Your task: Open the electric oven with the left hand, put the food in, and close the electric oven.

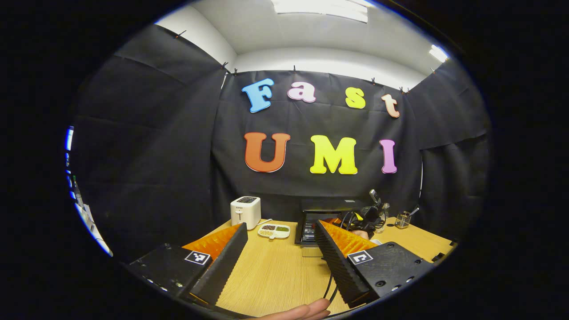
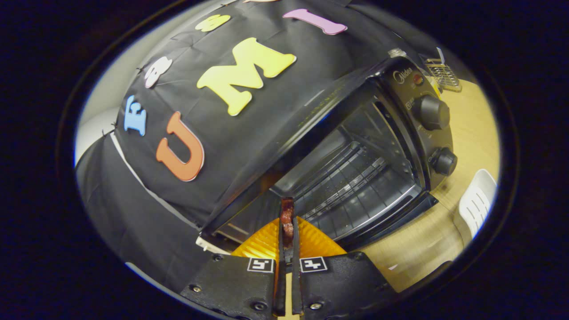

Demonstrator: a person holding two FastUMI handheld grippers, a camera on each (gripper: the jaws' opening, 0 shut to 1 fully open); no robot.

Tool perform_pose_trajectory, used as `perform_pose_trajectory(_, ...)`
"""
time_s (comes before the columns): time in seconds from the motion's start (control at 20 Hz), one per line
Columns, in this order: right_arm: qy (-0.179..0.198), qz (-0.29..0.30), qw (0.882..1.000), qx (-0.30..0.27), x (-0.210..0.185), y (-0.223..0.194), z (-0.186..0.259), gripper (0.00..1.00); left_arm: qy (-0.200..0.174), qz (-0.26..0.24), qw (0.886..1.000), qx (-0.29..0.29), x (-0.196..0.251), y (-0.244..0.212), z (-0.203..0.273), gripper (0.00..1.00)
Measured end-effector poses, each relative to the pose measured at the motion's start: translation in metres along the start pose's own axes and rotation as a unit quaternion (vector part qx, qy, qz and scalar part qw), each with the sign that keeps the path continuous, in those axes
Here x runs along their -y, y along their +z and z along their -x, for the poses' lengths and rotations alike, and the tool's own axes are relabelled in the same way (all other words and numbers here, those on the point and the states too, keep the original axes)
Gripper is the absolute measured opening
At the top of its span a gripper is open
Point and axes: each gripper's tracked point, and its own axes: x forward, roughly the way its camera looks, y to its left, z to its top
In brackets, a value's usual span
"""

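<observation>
The black electric oven [image 2: 402, 78] stands with its door [image 2: 391, 218] dropped open, and the wire rack [image 2: 346, 178] inside is bare. Right in front of the opening, my right gripper [image 2: 287, 205] is shut on a thin reddish-brown piece of food [image 2: 287, 221]. In the left gripper view the oven [image 1: 326, 206] sits at the back of the wooden table [image 1: 275, 275], and the right gripper [image 1: 368, 214] is held up against its front. My left gripper [image 1: 281, 227] hangs open over the table, well short of the oven, with nothing between its fingers.
A white toaster [image 1: 245, 211] and a white dish of food [image 1: 274, 231] stand left of the oven. A wire holder [image 1: 402, 220] sits at the back right. A white slotted plate [image 2: 478, 200] lies beside the oven door. A hand [image 1: 306, 311] and a cable show at the near edge.
</observation>
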Motion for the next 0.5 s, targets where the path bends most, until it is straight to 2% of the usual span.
perform_pose_trajectory(0.2, -0.016, 0.0, 1.0, 0.018, 0.013, 0.005, -0.014, 0.1, -0.002, -0.008, 1.0, -0.011, 0.007, -0.012, -0.011, 0.96)
perform_pose_trajectory(0.45, -0.068, 0.066, 0.995, 0.027, 0.025, 0.013, -0.014, 0.16, 0.015, -0.024, 0.999, -0.015, -0.003, -0.017, -0.013, 0.96)
perform_pose_trajectory(0.5, -0.09, 0.088, 0.992, 0.027, 0.032, 0.014, -0.015, 0.22, 0.021, -0.029, 0.999, -0.01, -0.006, -0.017, -0.013, 0.96)
